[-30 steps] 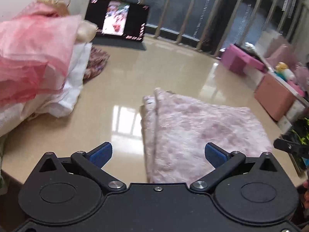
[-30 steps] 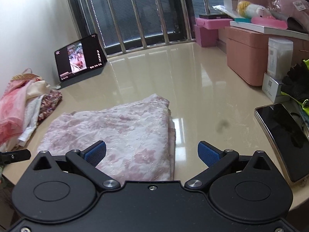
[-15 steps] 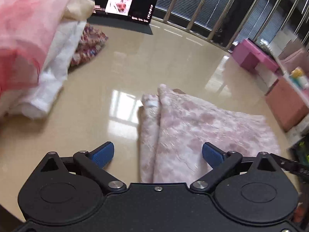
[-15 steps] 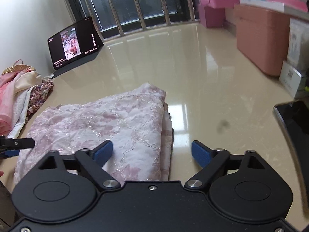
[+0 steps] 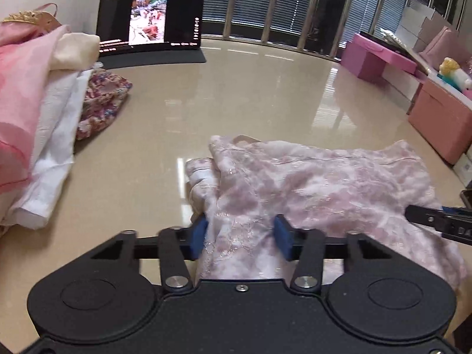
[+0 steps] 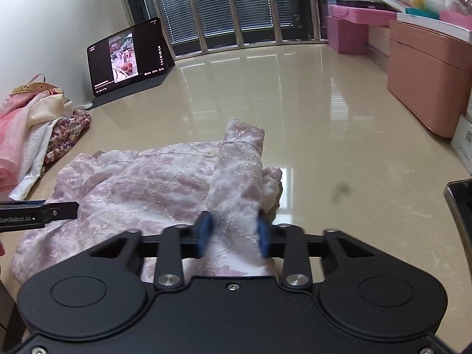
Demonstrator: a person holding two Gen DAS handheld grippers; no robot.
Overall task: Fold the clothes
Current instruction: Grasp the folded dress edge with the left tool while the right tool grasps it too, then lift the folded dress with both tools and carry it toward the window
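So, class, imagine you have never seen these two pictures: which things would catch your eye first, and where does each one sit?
First, the pink floral garment bunched in the middle of the glossy beige table, with the left gripper and right gripper each having just closed their jaws on a fold at its near edge. Next, the lit tablet propped at the far left by the window bars, and the heap of pink and white clothes on the left.

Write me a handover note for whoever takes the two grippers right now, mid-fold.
Left gripper: jaws have just been closing, now pinching the near left edge of the pale pink floral folded garment.
Right gripper: likewise, clamped on the bunched near right edge.
Garment lies on the glossy beige table; pile of other clothes waits at left.
Done: both near edges gripped.
Left: probably fold forward, then the pile.
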